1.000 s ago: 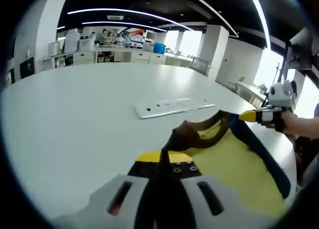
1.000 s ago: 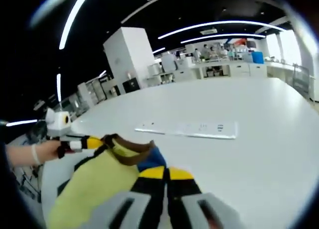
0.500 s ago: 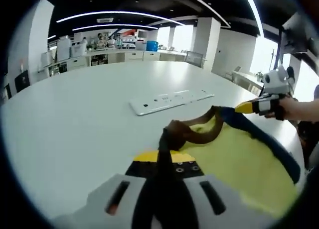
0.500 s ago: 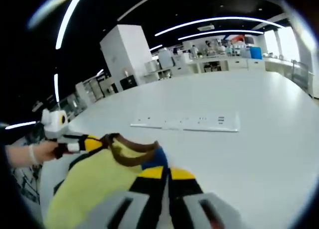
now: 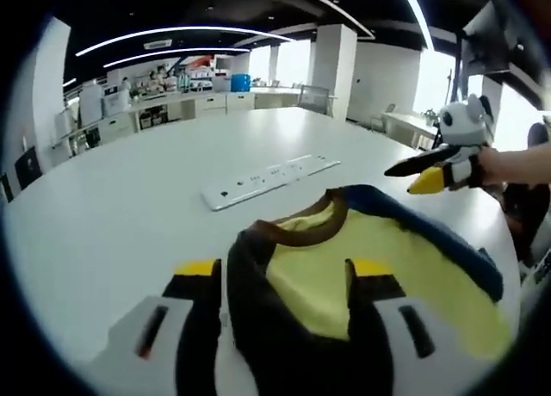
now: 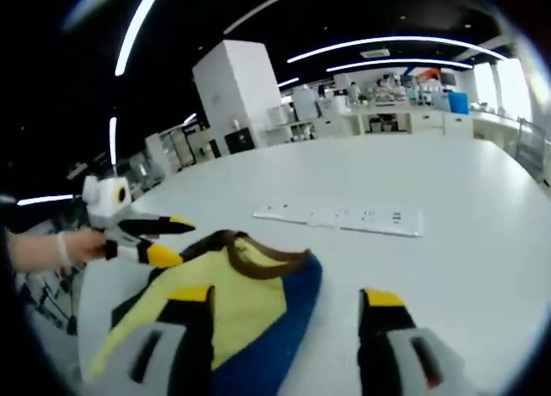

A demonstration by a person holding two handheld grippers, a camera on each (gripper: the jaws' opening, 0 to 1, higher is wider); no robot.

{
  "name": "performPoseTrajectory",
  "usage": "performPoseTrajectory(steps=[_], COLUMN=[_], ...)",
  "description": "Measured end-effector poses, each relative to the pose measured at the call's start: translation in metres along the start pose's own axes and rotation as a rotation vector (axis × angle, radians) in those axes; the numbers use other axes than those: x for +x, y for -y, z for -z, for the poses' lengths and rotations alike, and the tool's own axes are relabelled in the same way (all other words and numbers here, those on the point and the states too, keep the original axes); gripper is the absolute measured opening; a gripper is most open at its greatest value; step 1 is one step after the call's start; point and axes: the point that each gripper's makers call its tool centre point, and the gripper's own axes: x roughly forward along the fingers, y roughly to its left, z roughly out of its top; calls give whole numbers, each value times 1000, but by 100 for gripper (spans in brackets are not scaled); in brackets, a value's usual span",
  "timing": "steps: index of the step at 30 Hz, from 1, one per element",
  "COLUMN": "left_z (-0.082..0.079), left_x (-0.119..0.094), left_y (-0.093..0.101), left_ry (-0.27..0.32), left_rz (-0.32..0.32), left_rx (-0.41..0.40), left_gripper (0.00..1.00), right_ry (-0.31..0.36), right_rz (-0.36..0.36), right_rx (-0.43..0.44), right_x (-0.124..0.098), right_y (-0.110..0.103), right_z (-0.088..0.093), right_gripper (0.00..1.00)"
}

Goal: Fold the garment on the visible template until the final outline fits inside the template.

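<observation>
I have both hand-held grippers spread wide and gripping nothing: the left hand-held gripper (image 5: 280,288) straddles the brown collar of the garment (image 5: 379,258), which lies flat on the white counter (image 5: 112,198) so it can be folded. From the right hand-held gripper (image 6: 280,310), the garment (image 6: 232,301) sits at about 8 o'clock, with a power strip (image 6: 344,217) beyond at 12 (no template outline that I can make out).
</observation>
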Motion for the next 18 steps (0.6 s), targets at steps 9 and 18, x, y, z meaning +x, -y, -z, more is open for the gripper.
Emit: performPoseTrajectory(steps=[9,18], left_z=[-19,-26], left_x=[-27,-67], left_y=[25,46], left_ry=[-1,-10], left_rz=[78,109], left_rx=[42,50], left_gripper=[99,99], right_ry=[-15,-33], right_rz=[-14,-24], right_rx=[-29,-55], right_x=[-21,-39], right_y=[-16,-23], right_z=[0,-2], right_gripper=[95,100])
